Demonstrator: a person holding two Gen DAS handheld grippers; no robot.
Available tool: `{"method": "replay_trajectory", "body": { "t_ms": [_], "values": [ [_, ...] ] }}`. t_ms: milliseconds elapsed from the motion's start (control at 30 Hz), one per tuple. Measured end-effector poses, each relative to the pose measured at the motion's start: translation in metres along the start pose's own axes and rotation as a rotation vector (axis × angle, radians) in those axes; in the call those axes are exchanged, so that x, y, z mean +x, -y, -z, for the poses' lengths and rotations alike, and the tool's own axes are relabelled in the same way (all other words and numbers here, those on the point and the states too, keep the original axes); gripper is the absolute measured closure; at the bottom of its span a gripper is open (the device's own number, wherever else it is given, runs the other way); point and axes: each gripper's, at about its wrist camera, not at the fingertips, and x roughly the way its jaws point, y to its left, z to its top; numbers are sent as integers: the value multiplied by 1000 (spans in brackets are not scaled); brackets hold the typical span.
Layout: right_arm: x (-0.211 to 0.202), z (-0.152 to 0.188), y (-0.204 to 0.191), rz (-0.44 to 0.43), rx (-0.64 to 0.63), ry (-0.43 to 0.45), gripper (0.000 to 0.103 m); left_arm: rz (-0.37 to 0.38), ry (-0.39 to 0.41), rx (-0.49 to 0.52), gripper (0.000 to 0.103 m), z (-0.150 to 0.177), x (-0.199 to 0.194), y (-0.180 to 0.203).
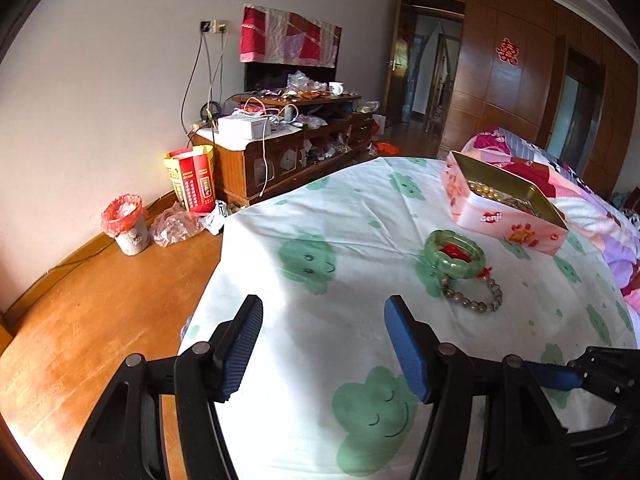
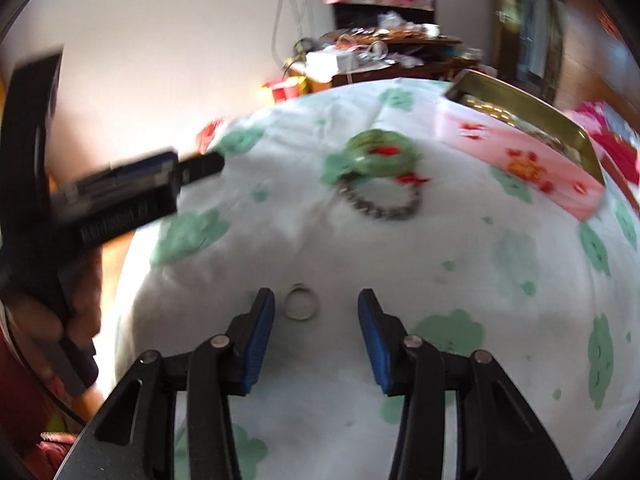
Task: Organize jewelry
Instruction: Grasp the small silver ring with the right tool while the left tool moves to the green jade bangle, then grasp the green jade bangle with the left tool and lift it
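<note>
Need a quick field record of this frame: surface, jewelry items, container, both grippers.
surface: bed sheet, white with green cloud print
container: pink tin, lid off, beads inside
bangle: green bangle, overlapping bead bracelet
ring: silver ring on sheet, between right gripper fingers, untouched
left gripper: open, empty, short of the bangle
right gripper: open, around ring

Black tongs (image 2: 316,312), blue ribbed pads (image 2: 260,340), silver pivot pins.
</note>
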Motion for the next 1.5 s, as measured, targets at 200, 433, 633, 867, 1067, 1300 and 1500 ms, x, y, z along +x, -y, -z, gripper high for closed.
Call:
{"method": "replay_trajectory", "body": {
  "t_ms": [200,433,633,867,1067,1300,1500],
  "values": [
    [10,0,-15,62,-106,-33,70,14,-14,6,39,4,2,7],
    [6,2,-4,77,-95,-29,82,35,-12,17,39,2,0,11],
    [-7,-16,58,147,117,67,82,98,-22,64,39,-5,5,28],
    [-15,-37,111,264,309,224,82,252,-35,178,39,-27,21,78],
    [-4,-36,117,240,325,200,82,328,-28,335,44,-40,36,113],
    [-6,-29,122,203,357,193,82,365,-204,335,74,-42,74,121],
    [-5,-27,130,184,391,189,82,298,-229,447,74,-31,75,139]
  ]
}}
